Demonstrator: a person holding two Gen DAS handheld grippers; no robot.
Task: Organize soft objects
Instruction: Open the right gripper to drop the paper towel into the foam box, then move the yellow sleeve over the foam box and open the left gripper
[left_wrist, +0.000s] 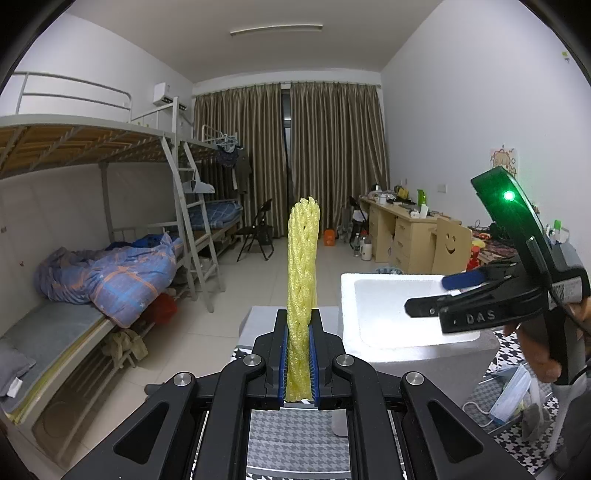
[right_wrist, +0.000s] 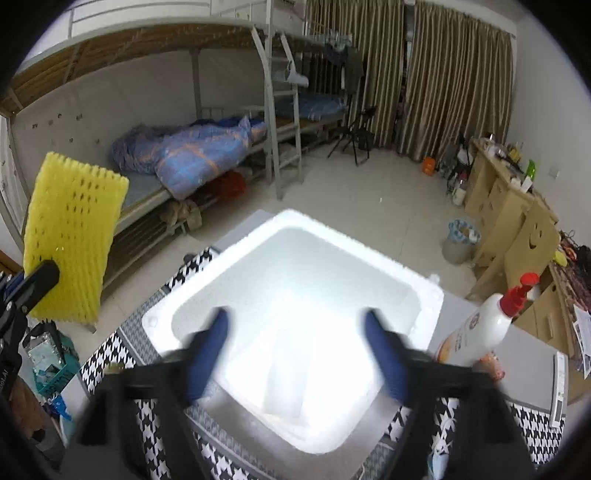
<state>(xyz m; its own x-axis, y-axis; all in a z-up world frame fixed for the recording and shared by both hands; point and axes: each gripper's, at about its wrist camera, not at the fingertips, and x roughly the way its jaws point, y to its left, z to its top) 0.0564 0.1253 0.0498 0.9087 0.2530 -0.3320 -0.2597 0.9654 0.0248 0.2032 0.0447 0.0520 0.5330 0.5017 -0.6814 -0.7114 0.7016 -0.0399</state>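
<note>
My left gripper is shut on a yellow foam net sleeve and holds it upright in the air, left of a white foam box. The sleeve also shows in the right wrist view, flat side on, at the far left. My right gripper is open and empty, its blue pads spread wide just above the box's open top. It also appears in the left wrist view, over the box from the right. Pale foam pieces lie inside the box.
The box stands on a table with a houndstooth cloth. A white pump bottle with a red top stands right of the box. A face mask and cable lie on the cloth. Bunk beds stand left, desks right.
</note>
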